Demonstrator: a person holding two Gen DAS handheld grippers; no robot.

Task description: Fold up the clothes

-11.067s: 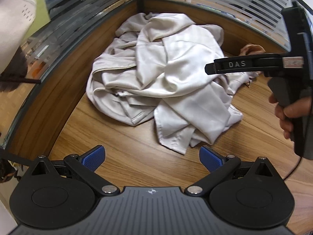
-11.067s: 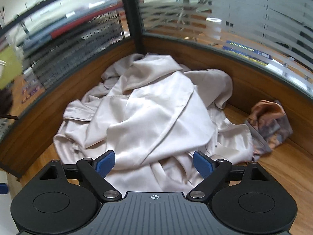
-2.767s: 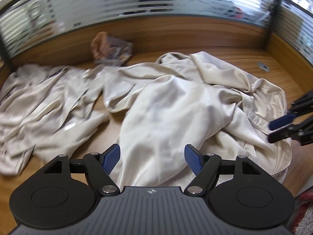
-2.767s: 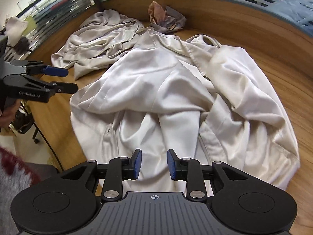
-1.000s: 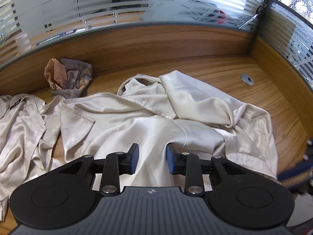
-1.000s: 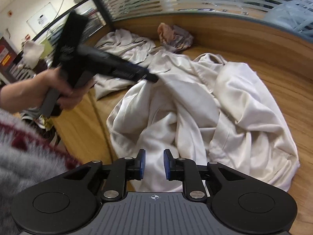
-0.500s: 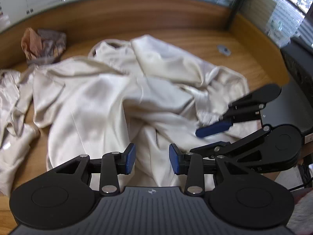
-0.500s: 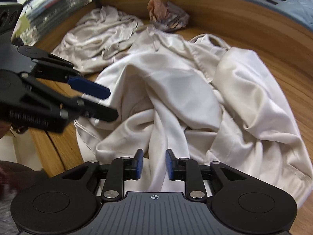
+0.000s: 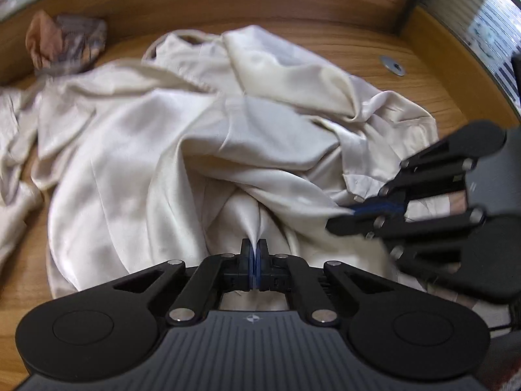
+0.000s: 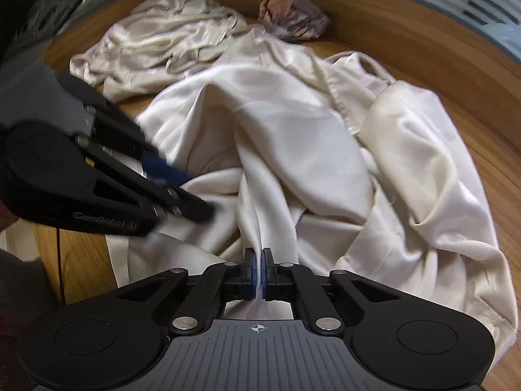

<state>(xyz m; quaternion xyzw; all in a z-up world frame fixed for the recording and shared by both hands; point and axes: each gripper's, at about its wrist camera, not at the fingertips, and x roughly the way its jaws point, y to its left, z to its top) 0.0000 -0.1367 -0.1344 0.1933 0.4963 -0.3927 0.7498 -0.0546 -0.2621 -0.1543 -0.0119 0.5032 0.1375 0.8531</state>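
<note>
A crumpled cream satin garment point(image 9: 202, 137) lies spread on the wooden desk point(image 9: 358, 49); it also shows in the right wrist view point(image 10: 293, 123). My left gripper point(image 9: 255, 254) is shut on a pinched fold of its near edge. My right gripper point(image 10: 259, 270) is shut on another fold of the same garment close by. Each gripper shows in the other's view, the right one point(image 9: 364, 216) at the right, the left one point(image 10: 182, 192) at the left. Both views are motion-blurred.
A second cream garment point(image 10: 156, 45) lies bunched at the far left of the desk point(image 10: 472, 123). A crumpled orange-and-grey cloth point(image 10: 289, 13) sits by the curved wooden back wall point(image 9: 228, 3). A metal cable grommet point(image 9: 393, 64) is set in the desk at right.
Both grippers have closed from slightly open onto folds of the cream garment. They have come closer together over its near edge, and the fabric between them has bunched up.
</note>
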